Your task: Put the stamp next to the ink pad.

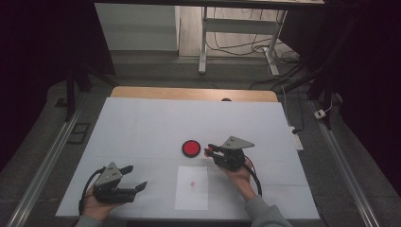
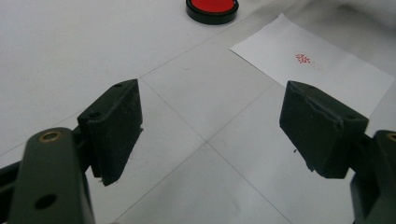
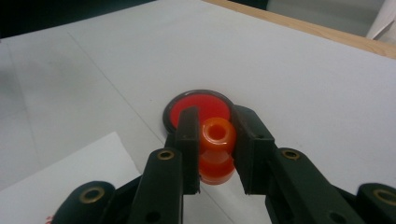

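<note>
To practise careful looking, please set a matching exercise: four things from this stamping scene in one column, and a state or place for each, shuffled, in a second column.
Things:
1. stamp
2. ink pad
3. sheet of paper
4. left tongs

States or places:
A. open, with nothing between the jaws
B. lies flat with a small red mark on it
C. clamped in the right tongs
D. round and red, on the table beyond the paper

Pairs: 1-C, 2-D, 3-B, 4-A
</note>
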Available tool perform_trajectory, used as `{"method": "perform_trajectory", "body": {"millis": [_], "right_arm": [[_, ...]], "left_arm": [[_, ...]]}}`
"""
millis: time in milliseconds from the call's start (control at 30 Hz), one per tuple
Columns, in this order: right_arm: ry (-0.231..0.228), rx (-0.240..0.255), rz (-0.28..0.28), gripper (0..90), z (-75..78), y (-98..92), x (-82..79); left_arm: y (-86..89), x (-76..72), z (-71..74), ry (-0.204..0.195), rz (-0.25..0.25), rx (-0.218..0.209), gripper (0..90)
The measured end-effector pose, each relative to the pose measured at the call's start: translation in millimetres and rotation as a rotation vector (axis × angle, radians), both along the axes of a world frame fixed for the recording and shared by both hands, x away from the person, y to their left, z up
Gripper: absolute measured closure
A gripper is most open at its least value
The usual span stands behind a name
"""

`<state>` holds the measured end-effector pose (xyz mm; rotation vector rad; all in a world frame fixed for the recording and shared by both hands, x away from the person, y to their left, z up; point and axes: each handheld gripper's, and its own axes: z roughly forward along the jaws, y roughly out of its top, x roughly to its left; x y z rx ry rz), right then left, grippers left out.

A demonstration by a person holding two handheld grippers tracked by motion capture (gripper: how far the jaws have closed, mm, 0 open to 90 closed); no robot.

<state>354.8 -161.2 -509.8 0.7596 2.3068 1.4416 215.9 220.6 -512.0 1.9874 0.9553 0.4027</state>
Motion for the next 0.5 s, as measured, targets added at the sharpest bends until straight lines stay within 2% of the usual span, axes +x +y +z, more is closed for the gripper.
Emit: {"method": "perform_trajectory", "body": {"millis": [500], "right_arm": [[0.019, -0.079, -0.035, 72.1, -15.2, 5.0, 13.0]], "left_arm": [[-0.3, 0.0, 0.3, -0.002, -0.002, 0.000, 21.6]]}}
